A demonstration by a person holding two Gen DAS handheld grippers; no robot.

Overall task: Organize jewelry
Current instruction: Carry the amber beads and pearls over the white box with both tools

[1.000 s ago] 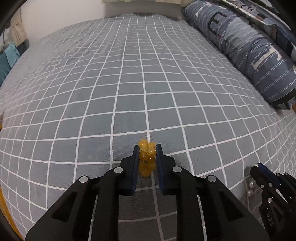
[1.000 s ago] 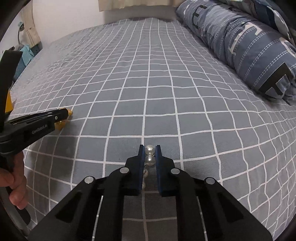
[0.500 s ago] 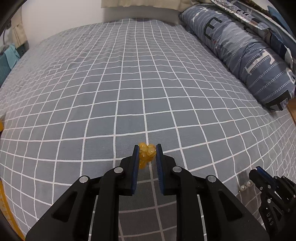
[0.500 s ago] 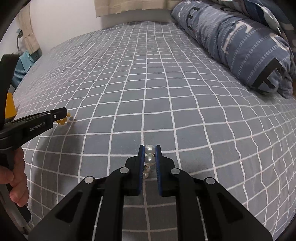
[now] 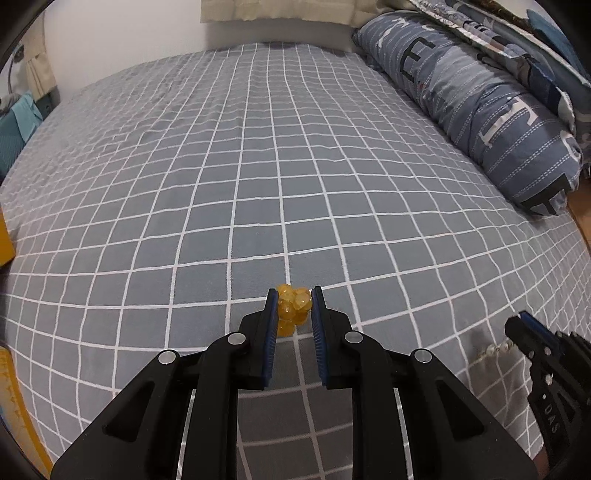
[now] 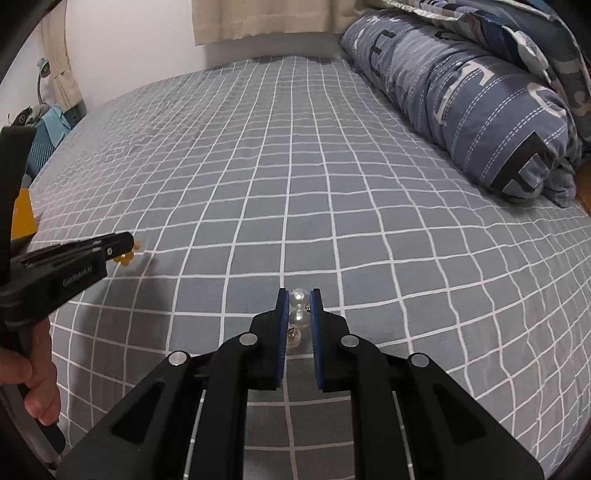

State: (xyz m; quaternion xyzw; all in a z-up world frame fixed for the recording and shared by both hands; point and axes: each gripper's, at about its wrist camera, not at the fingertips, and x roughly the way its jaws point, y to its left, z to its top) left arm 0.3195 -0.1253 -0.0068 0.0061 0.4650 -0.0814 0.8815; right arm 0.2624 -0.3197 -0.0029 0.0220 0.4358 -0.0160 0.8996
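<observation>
My left gripper (image 5: pixel 293 301) is shut on a bunched amber bead bracelet (image 5: pixel 292 309) and holds it above the grey checked bedspread (image 5: pixel 258 184). My right gripper (image 6: pixel 299 301) is shut on a white pearl strand (image 6: pixel 298 314), whose lower beads hang between the fingers. In the right wrist view the left gripper (image 6: pixel 127 249) shows at the left with amber beads (image 6: pixel 125 256) at its tip. In the left wrist view the right gripper (image 5: pixel 517 325) shows at the lower right with pearls (image 5: pixel 496 349) trailing from its tip.
A rolled blue striped duvet (image 5: pixel 480 99) lies along the right side of the bed. A yellow box edge (image 6: pixel 22 214) sits at the left edge. A person's hand (image 6: pixel 33 384) holds the left gripper's handle. A curtain (image 6: pixel 258 18) hangs at the back wall.
Both grippers have lifted higher above the bedspread with their jewelry still held. The views take in more of the back wall and curtain.
</observation>
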